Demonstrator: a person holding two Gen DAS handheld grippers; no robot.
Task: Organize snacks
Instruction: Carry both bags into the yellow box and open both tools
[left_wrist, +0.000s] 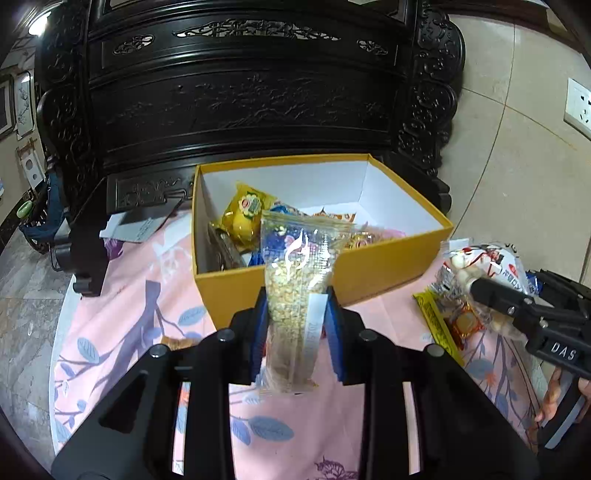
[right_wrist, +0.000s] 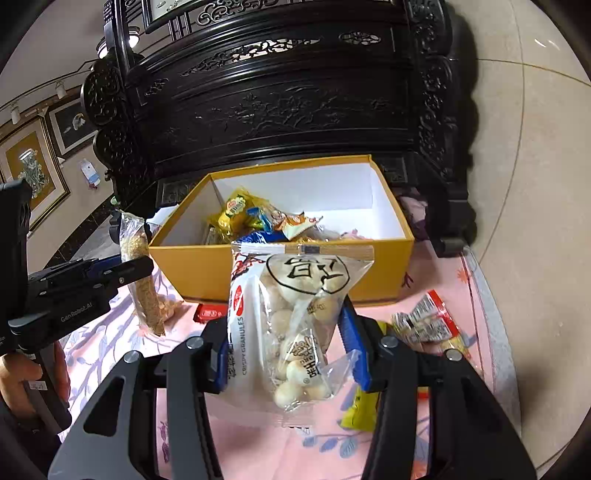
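Observation:
A yellow box (left_wrist: 373, 275) (right_wrist: 207, 266) with a white inside stands on the pink flowered cloth and holds several snack packets. My left gripper (left_wrist: 295, 310) is shut on a narrow clear bag of small yellow grains (left_wrist: 291, 280), held upright in front of the box; the same bag (right_wrist: 138, 258) shows at the left of the right wrist view. My right gripper (right_wrist: 286, 339) is shut on a white and clear bag of round crispy balls (right_wrist: 291, 325), lifted just before the box's front wall; that bag (left_wrist: 484, 269) appears at the right of the left wrist view.
A dark carved wooden cabinet (left_wrist: 243, 96) rises right behind the box. On the cloth lie loose packets: a red one (right_wrist: 210, 314), a red and silver one (right_wrist: 428, 321), a yellow one (right_wrist: 358, 410) and a yellow and orange one (left_wrist: 447, 321). A person's hand (right_wrist: 22, 380) grips the left handle.

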